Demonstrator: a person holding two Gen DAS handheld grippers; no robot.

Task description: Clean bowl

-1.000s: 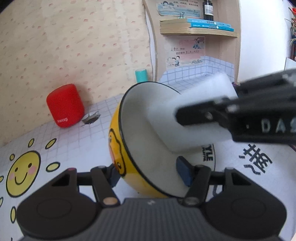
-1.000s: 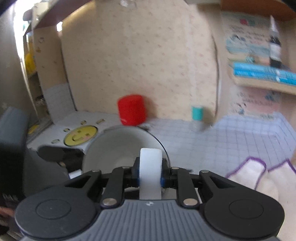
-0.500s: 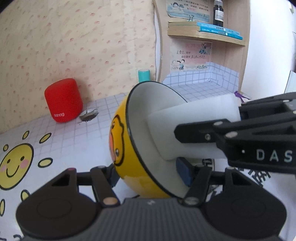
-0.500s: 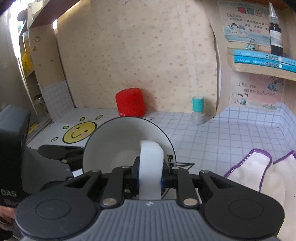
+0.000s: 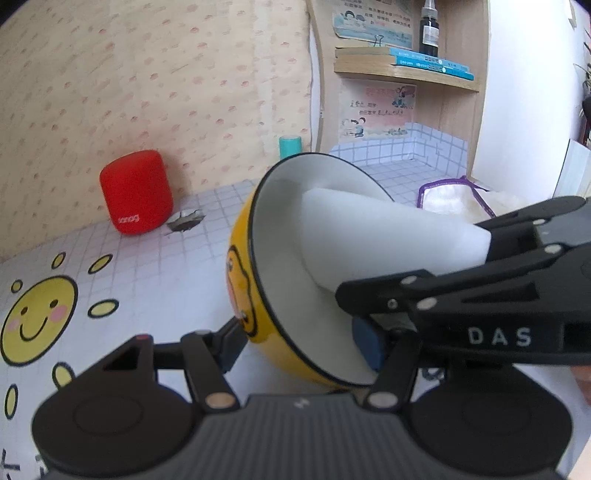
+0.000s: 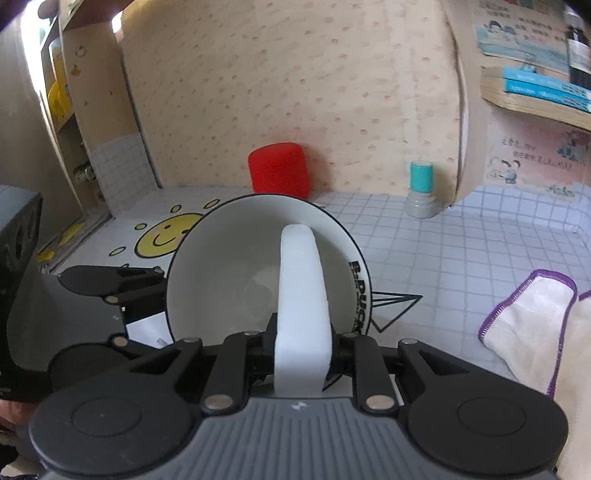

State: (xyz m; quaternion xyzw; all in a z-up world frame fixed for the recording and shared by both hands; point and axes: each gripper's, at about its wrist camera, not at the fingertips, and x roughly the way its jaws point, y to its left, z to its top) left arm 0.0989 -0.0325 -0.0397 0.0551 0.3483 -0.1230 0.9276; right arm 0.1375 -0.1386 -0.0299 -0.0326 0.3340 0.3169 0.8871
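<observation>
In the left wrist view, the left gripper (image 5: 301, 341) clamps the rim of the yellow bowl (image 5: 258, 295), tipped on its side above the tabletop (image 5: 177, 273). In the right wrist view, the right gripper (image 6: 302, 341) grips a white sponge (image 6: 301, 291) reaching into the bowl (image 6: 229, 273); a purple-edged cloth (image 6: 528, 317) lies near the right edge.

The sponge (image 5: 373, 236) hides part of the bowl's (image 5: 280, 229) inside; shelf bottle (image 5: 428, 26) cut off.
</observation>
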